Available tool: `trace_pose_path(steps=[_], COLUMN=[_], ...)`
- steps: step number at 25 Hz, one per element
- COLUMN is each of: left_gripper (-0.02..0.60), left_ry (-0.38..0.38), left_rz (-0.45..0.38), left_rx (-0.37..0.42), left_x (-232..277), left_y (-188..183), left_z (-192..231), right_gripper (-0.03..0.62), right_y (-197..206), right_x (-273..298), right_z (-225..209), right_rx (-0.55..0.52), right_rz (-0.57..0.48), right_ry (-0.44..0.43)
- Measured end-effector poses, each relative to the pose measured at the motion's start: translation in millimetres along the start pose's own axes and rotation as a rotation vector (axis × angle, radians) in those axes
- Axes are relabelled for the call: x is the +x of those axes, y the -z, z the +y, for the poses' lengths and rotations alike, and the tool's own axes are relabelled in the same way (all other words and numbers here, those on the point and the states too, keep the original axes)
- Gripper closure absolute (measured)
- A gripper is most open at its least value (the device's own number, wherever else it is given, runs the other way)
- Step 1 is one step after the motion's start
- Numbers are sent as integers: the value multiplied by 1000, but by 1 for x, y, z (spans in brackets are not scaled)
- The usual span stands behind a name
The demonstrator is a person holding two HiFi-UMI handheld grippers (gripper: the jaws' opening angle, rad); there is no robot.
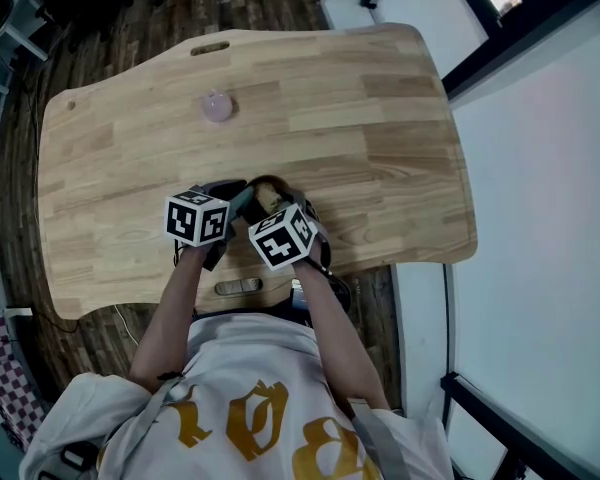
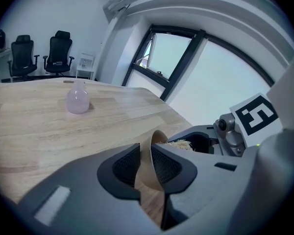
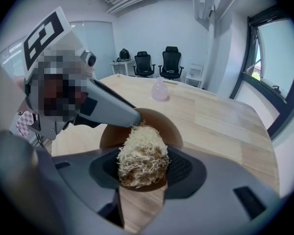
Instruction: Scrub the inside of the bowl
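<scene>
— Left gripper hard up against the lens: clamped across the wall of the bowl, with one pad inside the rim and the other outside.

— And the bowl itself?

— Brown, thin-walled, tipped up on edge over the near side of the table, with its mouth toward the right gripper. Cannot tell whether resting on the wood or held just clear of it.

— Handling?

— Probably light and stiff. Looks like wood or matte plastic, so likely not slippery while dry. Held at one spot on a thin rim, so apt to twist once pushed on. Best taken as now, across the wall near the rim, and squeezed firmly. Better to aim the rubbing toward that grip than away from it.

— Right side?

— Closed round a scrubber: a pale, stringy wad, soft and springy by the look. Bulges above the pads, sits at the bowl's mouth, just beside the left gripper's tip. Hard to say whether touching the inner wall.

— Risks?

— Could shed fibres or slide out of the pinch under a hard rub. Could also lever the bowl round in the left clamp.

— Further out?

— Pink bottle well apart, toward the table's far side. Black office chairs beyond that, and a window along the right.
</scene>
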State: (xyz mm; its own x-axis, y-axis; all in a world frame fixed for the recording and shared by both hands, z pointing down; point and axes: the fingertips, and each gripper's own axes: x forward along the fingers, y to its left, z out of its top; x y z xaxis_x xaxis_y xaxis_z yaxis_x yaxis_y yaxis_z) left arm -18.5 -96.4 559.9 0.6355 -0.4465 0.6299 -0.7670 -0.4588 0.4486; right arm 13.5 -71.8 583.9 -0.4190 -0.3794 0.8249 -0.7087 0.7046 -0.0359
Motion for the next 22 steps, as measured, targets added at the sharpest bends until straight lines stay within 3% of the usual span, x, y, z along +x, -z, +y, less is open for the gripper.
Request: trace_pose_path(steps=[8, 22], left_gripper=[522, 523], left_ry=[18, -17], left_rz=[-15, 5], left_rx=[-71, -49], left_x=[-2, -5], left_y=[2, 3], left_z=[4, 16], right_gripper=[399, 399], right_y=[-2, 2], right_x=[0, 5], right_z=[9, 41], right_rx=[-87, -274], right_rz=[-7, 30], right_ry=[-10, -118])
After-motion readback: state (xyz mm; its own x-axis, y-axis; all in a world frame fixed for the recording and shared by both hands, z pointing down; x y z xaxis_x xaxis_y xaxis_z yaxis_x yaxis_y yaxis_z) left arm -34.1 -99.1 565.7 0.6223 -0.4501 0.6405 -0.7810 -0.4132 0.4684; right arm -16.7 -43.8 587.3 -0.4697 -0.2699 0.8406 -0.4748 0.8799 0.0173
